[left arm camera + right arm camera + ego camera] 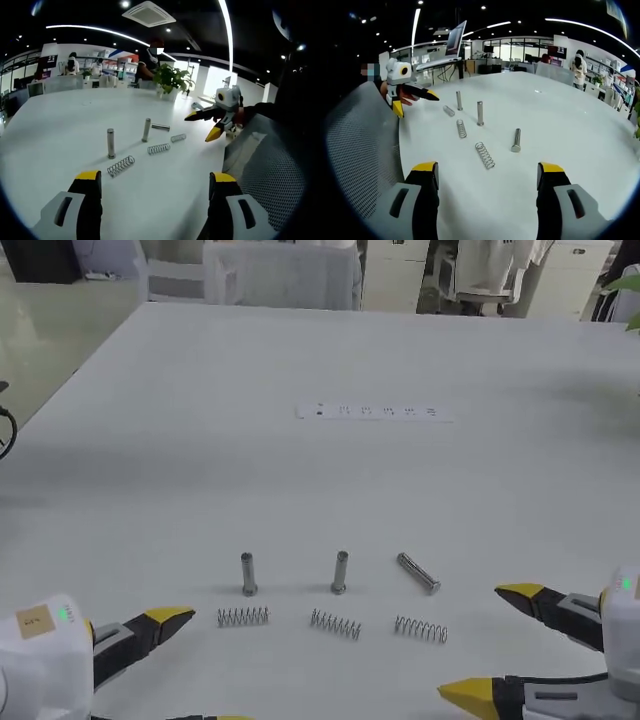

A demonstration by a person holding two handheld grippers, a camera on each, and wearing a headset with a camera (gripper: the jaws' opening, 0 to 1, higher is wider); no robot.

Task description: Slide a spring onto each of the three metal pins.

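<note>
On the white table (320,480), the left pin (248,574) and the middle pin (340,572) stand upright. The right pin (418,573) lies on its side. Three bare springs lie in a row in front of them: left (243,616), middle (335,624), right (420,629). My left gripper (200,668) is open, low at the left, just short of the left spring (121,165). My right gripper (491,643) is open at the right, close to the right spring (484,154) and the lying pin (516,140). Neither holds anything.
A white strip with dark marks (375,412) lies further back on the table. A grey mesh chair back (265,170) is near the table's front edge. A potted plant (172,79) stands at the table's far side, and people are in the background.
</note>
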